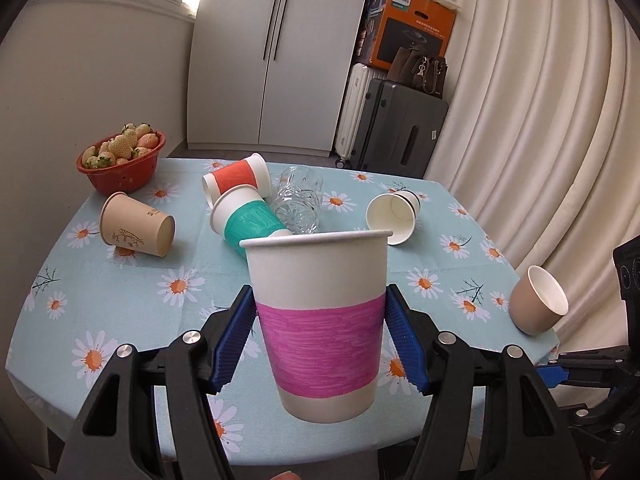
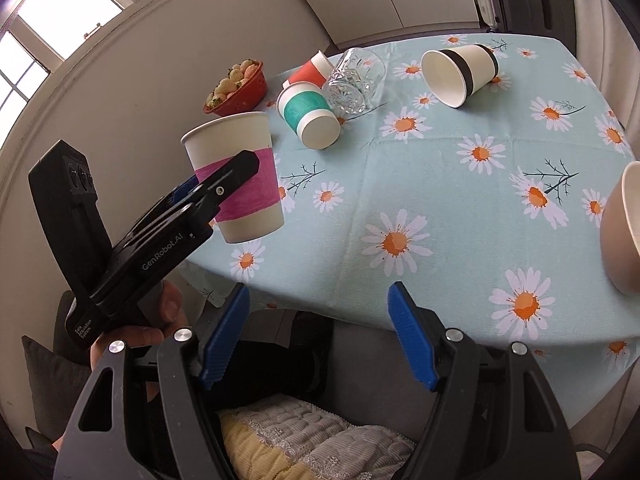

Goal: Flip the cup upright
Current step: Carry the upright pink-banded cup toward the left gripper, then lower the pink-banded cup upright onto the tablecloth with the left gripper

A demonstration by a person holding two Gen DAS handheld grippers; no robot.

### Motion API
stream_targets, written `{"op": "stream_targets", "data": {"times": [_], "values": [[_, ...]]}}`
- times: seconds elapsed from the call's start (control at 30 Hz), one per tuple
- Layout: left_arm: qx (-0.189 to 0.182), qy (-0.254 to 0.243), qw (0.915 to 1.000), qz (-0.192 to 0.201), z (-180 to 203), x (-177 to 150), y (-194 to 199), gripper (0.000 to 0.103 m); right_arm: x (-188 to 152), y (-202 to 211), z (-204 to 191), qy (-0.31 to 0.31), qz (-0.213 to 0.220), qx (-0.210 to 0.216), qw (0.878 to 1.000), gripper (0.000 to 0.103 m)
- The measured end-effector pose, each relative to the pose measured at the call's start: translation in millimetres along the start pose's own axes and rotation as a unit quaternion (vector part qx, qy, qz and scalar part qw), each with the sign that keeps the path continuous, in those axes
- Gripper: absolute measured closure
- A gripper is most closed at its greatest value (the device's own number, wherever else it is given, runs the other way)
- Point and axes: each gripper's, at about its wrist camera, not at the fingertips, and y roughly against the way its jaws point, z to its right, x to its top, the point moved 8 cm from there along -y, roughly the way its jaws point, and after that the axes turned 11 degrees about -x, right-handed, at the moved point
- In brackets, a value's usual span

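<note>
The left gripper clamped its jaws on the pink-banded cup, mouth up above the table, ready for setting down; the right gripper waited, jaws apart and empty.

The pink-banded paper cup is white with a broad magenta band scribbled around its lower middle and a plain white strip at the base. It stands upright, mouth up, with its rolled rim nearly level, leaning only slightly. It is clamped at the band between the blue pads of the left hand-held gripper, one pad on each side. Seen from the right wrist view, the cup is at the near left edge of the counter, its base seeming lifted just off the daisy-print cloth, though contact cannot be ruled out.
</note>
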Motion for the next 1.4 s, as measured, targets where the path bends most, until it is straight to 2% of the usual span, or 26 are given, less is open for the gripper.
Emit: {"op": "stream_targets", "data": {"times": [0.17, 0.27, 0.4, 0.47, 0.57, 0.63, 1.07, 1.4], "values": [[0.015, -0.032, 0.9966, 0.074, 5, -9, 5, 0.040, -3, 4, 2, 0.017, 0.013, -0.013, 1.000, 0.032], [0.021, -0.032, 0.9942, 0.100, 3, -18, 1, 0.040, -6, 5, 6, 0.021, 0.016, -0.018, 0.999, 0.032], [0.034, -0.060, 0.9865, 0.148, 4, -28, -3, 0.040, -8, 7, 12, 0.017, 0.020, -0.016, 1.000, 0.032], [0.053, -0.077, 0.9803, 0.174, 5, -33, -5, 0.040, -9, 8, 14, 0.019, 0.025, -0.020, 0.999, 0.032], [0.066, -0.058, 0.9765, 0.197, -1, -41, -8, 0.040, -9, 12, 16, 0.022, 0.043, -0.031, 0.998, 0.032], [0.070, -0.048, 0.9751, 0.205, -5, -47, -11, 0.040, -10, 13, 18, 0.014, 0.043, -0.019, 0.999, 0.032], [0.131, -0.099, 0.9572, 0.238, -3, -57, -10, 0.038, -22, 8, 29, -0.013, 0.026, -0.005, 1.000, 0.032], [0.127, -0.104, 0.9605, 0.225, -1, -70, -24, 0.038, -24, 9, 32, -0.021, 0.028, -0.008, 0.999, 0.032]]}}
